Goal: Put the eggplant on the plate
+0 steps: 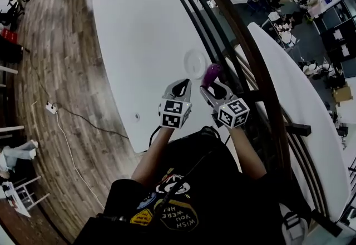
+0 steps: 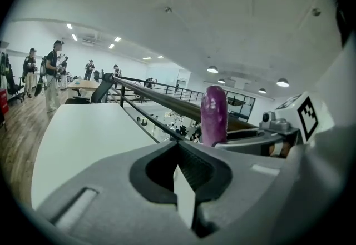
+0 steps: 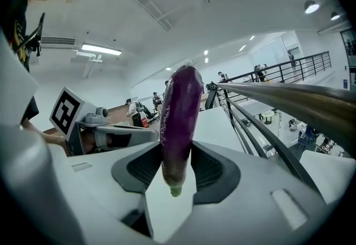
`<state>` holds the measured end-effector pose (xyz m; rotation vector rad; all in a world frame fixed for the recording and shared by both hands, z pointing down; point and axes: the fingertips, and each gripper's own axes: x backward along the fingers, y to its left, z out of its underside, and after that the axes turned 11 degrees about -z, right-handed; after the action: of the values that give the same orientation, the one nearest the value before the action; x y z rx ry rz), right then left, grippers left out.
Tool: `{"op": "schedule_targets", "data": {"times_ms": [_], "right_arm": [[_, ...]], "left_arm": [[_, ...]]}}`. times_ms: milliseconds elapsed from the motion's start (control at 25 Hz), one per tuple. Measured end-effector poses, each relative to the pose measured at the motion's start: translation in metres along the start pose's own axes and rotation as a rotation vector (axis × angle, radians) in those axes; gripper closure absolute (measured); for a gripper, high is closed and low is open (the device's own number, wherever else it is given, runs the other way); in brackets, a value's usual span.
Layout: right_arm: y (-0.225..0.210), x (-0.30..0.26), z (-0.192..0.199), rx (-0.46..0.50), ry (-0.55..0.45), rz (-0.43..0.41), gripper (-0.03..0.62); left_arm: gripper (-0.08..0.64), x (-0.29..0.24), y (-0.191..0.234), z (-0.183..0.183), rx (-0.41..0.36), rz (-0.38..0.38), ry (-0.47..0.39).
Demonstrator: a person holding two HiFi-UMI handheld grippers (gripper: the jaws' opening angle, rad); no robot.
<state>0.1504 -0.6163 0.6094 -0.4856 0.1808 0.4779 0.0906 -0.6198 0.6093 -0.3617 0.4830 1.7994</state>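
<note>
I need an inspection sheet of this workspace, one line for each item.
Surface: white table, mostly bare.
Job's things: eggplant held in right gripper; white plate on table, empty.
Clutter: one small round thing near table edge, unclear what.
Grippers: right gripper shut on eggplant; left gripper shut, empty.
Cables: white cable and power strip on wood floor.
Surroundings: railing beside table; people far off.
</note>
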Motion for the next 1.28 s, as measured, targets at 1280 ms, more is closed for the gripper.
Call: {"op": "schedule_targets", "data": {"times_ms": [1280], "right_arm": [[-0.201,-0.157,0.14,-0.295,0.633,0.29,0.415]], "left_arm": [[0.555,-0.048,0.084,0.036,0.109,-0.171,0.148]]}}
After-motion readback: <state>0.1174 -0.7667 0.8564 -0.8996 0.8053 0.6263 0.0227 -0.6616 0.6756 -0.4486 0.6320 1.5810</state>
